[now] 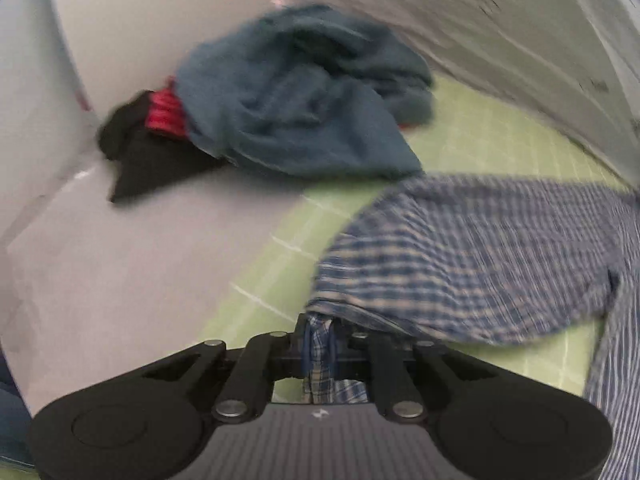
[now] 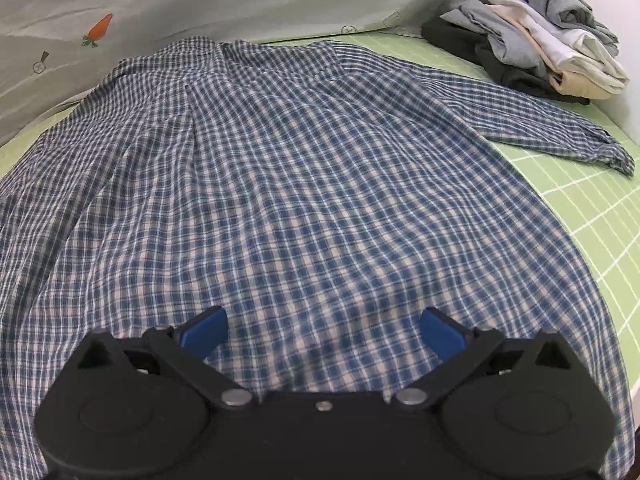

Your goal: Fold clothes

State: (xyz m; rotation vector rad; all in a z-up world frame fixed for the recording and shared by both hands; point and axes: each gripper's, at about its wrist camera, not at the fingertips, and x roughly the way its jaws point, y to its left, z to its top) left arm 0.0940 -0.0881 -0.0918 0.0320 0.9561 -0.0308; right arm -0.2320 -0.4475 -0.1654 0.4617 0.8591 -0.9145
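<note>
A blue-and-white checked shirt [image 2: 304,184] lies spread flat on the green gridded mat [image 2: 592,200], collar at the far side and one sleeve [image 2: 560,136] stretched to the right. My right gripper [image 2: 322,334] hovers open over the shirt's near hem, blue pads [image 2: 204,332] wide apart with nothing between them. In the blurred left wrist view, my left gripper [image 1: 320,340] is shut on a pinched fold of the checked shirt [image 1: 460,264], which drapes away to the right above the mat [image 1: 280,248].
A crumpled pile of a teal garment [image 1: 300,100], red cloth [image 1: 164,112] and black cloth [image 1: 148,156] lies on the white surface [image 1: 120,280] at left. A stack of folded grey, white and cream clothes [image 2: 536,40] sits at back right. A pale carrot-print sheet [image 2: 200,8] rises behind.
</note>
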